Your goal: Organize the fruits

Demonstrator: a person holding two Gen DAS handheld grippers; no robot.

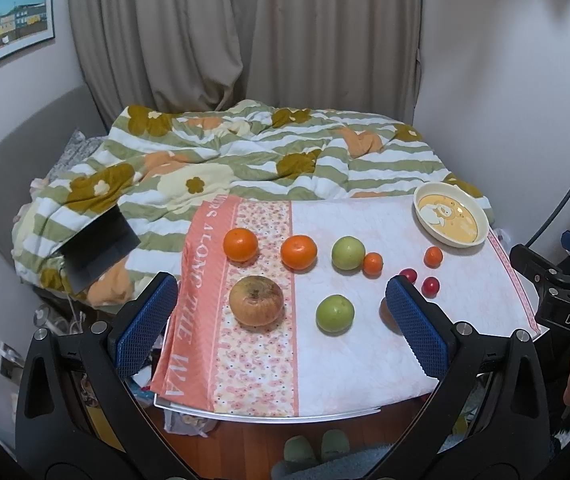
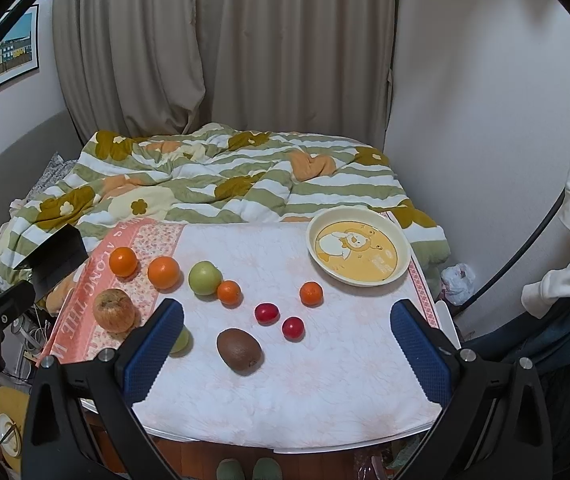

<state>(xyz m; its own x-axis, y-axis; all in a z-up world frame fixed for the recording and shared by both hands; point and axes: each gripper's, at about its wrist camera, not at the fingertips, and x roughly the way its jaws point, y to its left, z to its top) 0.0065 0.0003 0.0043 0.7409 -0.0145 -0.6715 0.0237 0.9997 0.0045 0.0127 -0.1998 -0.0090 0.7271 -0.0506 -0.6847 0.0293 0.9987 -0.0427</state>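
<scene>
Right now your left gripper and right gripper both hang spread wide and empty above the fruit-strewn table, plate unfilled.

L gripper & R gripper: jaws wide apart, nothing held, both raised.

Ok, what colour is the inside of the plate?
Yellow, with a cartoon duck and bear, inside a cream rim; the plate shows best in the right wrist view.
</scene>
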